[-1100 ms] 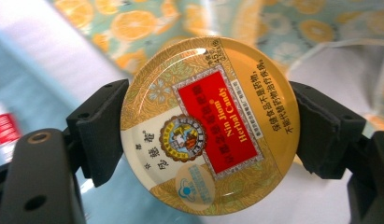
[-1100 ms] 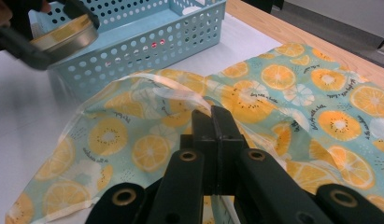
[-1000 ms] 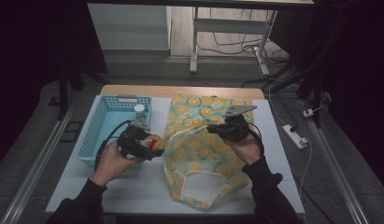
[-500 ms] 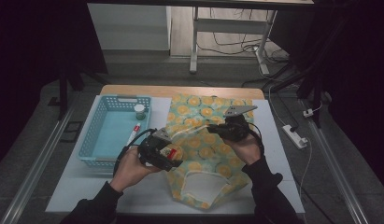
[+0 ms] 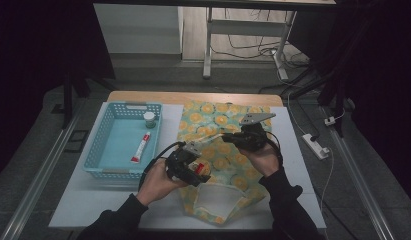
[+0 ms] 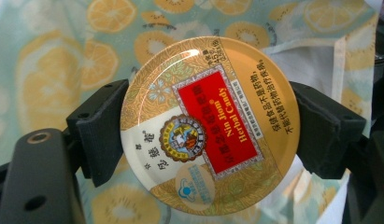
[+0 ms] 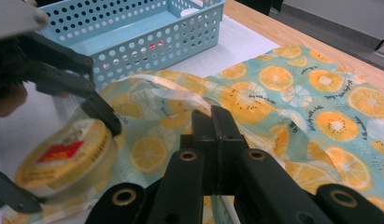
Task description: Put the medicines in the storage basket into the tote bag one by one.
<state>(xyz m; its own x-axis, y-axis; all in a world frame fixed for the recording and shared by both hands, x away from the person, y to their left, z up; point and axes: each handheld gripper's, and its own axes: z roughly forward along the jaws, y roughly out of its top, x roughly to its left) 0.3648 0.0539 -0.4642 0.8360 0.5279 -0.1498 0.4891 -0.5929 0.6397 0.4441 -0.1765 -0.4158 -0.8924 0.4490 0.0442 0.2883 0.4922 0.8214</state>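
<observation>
A round gold candy tin (image 6: 208, 126) with a red label sits between the jaws of my left gripper (image 5: 193, 167), which is shut on its rim. The tin (image 5: 200, 169) hangs over the near left part of an orange-slice print fabric bag (image 5: 228, 130), close to its white-lined mouth (image 5: 213, 197). My right gripper (image 7: 213, 116) is shut on the bag's light strap (image 7: 171, 88) and lifts it off the cloth. In the right gripper view the tin (image 7: 63, 154) shows at the lower left.
A light blue basket (image 5: 100, 145) stands at the left with a red-and-white tube (image 5: 141, 148) and a small white bottle (image 5: 149, 119) inside. A power strip (image 5: 315, 145) lies off the table's right edge.
My left hand has carried the tin from beside the basket to the right and slightly down, over the bag near its mouth. The right gripper has stayed put on the strap.
</observation>
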